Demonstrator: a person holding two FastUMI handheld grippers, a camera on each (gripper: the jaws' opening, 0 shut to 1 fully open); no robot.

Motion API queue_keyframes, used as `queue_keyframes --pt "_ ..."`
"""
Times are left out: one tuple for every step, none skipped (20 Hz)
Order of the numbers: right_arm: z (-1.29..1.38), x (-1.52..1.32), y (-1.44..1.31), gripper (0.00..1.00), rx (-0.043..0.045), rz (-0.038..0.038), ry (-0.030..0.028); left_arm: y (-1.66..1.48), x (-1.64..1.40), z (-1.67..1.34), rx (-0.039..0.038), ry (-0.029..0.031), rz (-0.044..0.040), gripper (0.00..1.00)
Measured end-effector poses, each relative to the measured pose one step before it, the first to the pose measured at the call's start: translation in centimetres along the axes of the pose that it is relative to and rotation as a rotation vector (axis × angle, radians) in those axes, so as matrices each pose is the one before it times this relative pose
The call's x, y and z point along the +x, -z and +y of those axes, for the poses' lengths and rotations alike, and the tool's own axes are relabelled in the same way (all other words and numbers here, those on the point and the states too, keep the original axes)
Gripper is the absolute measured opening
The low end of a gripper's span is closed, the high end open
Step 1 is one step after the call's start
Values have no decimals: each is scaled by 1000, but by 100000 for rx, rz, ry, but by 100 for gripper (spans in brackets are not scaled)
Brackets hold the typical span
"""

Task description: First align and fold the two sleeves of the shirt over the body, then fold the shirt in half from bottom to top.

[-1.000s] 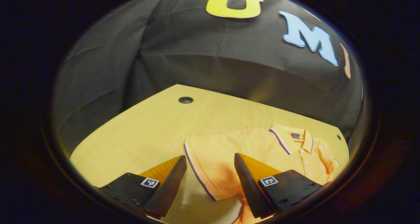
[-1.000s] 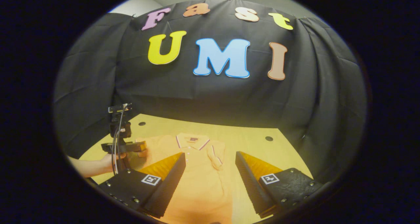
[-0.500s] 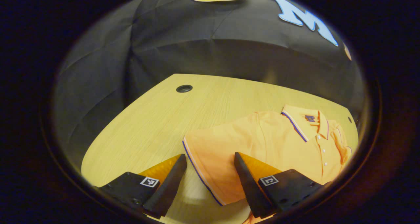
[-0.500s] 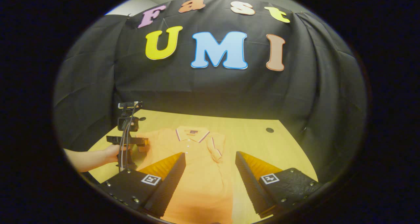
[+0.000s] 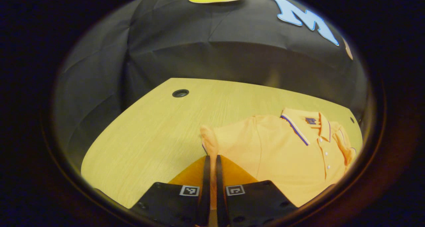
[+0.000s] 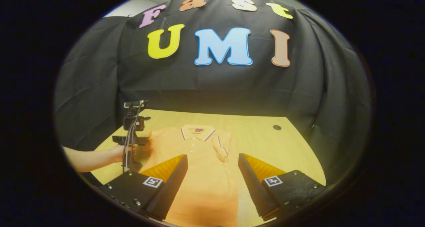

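Observation:
An orange polo shirt [image 5: 282, 147] with a striped collar lies flat on the wooden table, collar toward the wall. My left gripper [image 5: 211, 162] is shut on the hem of the shirt's outspread sleeve [image 5: 210, 141], which bunches up between the fingers. In the right gripper view the same shirt [image 6: 202, 167] lies below my right gripper [image 6: 212, 162], which hovers open over the body with nothing between its fingers. The other sleeve [image 6: 221, 148] lies folded over the chest. The left gripper [image 6: 134, 141] shows there at the shirt's left edge, held by a hand [image 6: 116, 152].
The wooden table [image 5: 149, 130] has round cable holes at the back left [image 5: 180, 93] and back right [image 6: 277, 127]. Black cloth hangs close behind and around the table. Bare wood stretches left of the shirt.
My left gripper went from open around the sleeve's hem to shut on it, and the hem now stands bunched. The right gripper stays open and has hardly moved.

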State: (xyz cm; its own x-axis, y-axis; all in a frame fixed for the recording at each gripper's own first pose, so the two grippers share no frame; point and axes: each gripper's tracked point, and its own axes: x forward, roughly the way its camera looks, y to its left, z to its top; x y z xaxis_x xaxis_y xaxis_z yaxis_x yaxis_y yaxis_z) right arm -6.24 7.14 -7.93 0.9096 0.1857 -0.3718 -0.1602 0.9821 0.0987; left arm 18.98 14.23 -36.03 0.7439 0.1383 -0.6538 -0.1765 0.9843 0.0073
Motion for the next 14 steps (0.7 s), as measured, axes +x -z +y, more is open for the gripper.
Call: queue_keyframes --pt "-297 -98 18 94 841 167 428 38 -83 -123 234 6 -49 13" --pt "-349 -87 23 95 668 -101 657 -193 -207 -314 -264 -93 -19 8" --pt "-429 -26 -142 95 465 -210 894 -400 -294 -263 -335 109 -1062 7" --pt "-443 -67 151 95 264 -148 856 -621 -298 -450 -154 833 -1865 7" --pt "-420 74 43 95 33 125 942 -741 -292 -437 820 479 -2075 7" --pt "-303 35 160 95 -180 246 921 -857 -354 -685 1889 1312 -1901 7" --pt "-293 -3 109 95 -164 222 762 -715 -361 -925 2174 1758 -2001 8" --pt "-87 99 204 95 226 318 347 -762 -383 -1051 1804 1988 -1591 7" --pt "55 177 155 95 614 523 -105 -570 -196 -1089 1239 2048 -1108 7" --pt "99 127 272 94 635 636 -187 -353 -119 -1191 1214 2159 -669 7" --pt "66 188 168 94 494 689 -142 -84 -98 -886 1513 1577 255 7" --pt "130 74 190 94 242 513 -122 28 -45 -894 1712 1442 390 8" --pt "126 98 114 95 22 352 12 -27 94 -1014 1206 1784 29 7" --pt "109 34 107 95 -91 93 243 50 -24 -924 923 1582 338 7"
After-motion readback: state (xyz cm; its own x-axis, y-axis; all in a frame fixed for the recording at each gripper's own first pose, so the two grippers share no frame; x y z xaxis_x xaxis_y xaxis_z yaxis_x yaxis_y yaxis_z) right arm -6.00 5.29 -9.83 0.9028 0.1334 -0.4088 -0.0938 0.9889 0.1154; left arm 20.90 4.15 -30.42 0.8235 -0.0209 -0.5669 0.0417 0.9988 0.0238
